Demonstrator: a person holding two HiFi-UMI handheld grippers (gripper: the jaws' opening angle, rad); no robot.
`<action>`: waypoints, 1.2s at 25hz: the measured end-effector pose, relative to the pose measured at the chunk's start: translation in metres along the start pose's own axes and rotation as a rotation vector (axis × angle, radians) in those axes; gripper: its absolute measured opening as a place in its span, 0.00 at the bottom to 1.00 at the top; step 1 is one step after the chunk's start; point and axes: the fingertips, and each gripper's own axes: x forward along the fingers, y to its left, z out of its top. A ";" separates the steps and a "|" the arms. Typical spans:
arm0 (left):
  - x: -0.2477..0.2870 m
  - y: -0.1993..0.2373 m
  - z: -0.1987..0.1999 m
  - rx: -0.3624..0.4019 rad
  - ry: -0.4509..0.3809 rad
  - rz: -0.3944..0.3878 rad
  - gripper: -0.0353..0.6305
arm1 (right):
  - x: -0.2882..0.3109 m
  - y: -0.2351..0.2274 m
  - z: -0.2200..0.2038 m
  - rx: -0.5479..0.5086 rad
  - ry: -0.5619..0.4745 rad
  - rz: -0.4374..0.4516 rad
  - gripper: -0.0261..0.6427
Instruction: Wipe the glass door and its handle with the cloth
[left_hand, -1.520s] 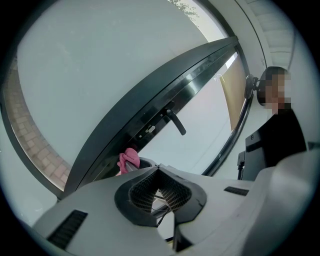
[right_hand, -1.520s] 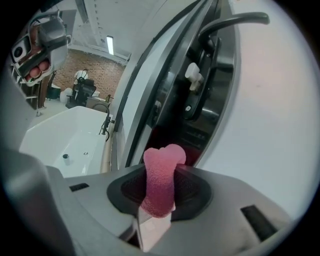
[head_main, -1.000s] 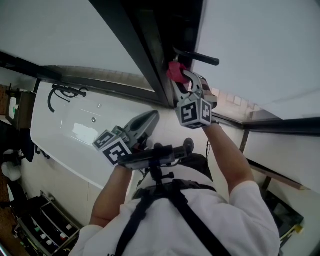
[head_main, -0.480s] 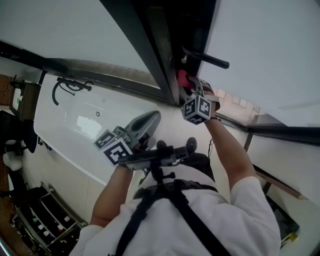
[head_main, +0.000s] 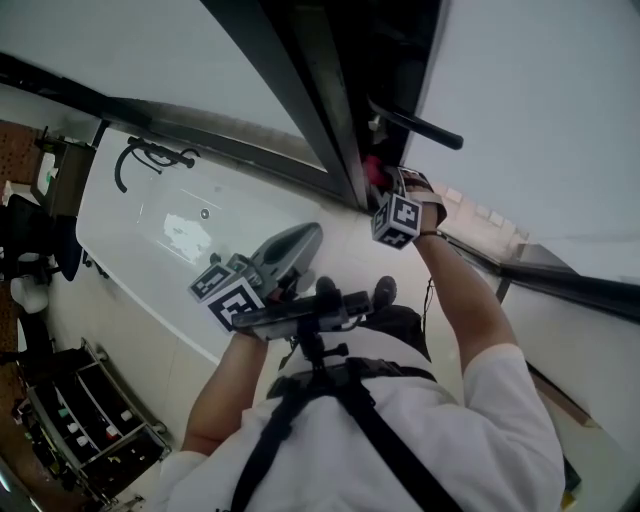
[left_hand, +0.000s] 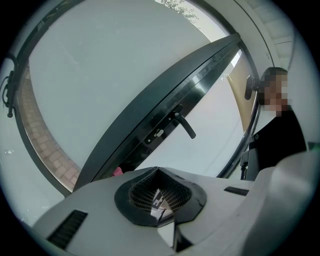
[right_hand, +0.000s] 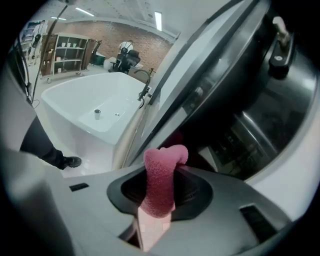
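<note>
The glass door's dark frame (head_main: 300, 90) runs diagonally across the head view, with the black lever handle (head_main: 415, 125) sticking out of it. My right gripper (head_main: 383, 183) is shut on a pink cloth (head_main: 374, 168) and presses it against the frame's edge just below the handle. In the right gripper view the cloth (right_hand: 162, 180) stands up between the jaws, with the handle (right_hand: 280, 47) at the upper right. My left gripper (head_main: 300, 238) hangs back near my chest, shut and holding nothing. Its view looks at the frame (left_hand: 165, 100) and handle (left_hand: 184, 125).
A white bathtub (head_main: 170, 230) with a black tap (head_main: 145, 155) lies left of the door. A shelf trolley (head_main: 90, 420) stands at the lower left. A person in black (left_hand: 277, 135) stands beyond the door at the right. Frosted panes (head_main: 540, 90) flank the frame.
My right gripper has slid the cloth along the frame's edge, a little farther below the handle and away from my head. The left gripper has stayed put.
</note>
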 end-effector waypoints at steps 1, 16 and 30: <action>0.000 -0.001 0.000 0.001 -0.006 0.006 0.04 | 0.003 0.003 -0.002 -0.014 0.009 0.014 0.20; 0.006 -0.008 0.004 -0.013 -0.051 -0.018 0.04 | -0.034 0.007 -0.029 0.138 0.055 0.056 0.20; 0.028 -0.010 0.012 -0.009 0.057 -0.202 0.04 | -0.101 -0.088 0.083 0.330 -0.172 -0.218 0.20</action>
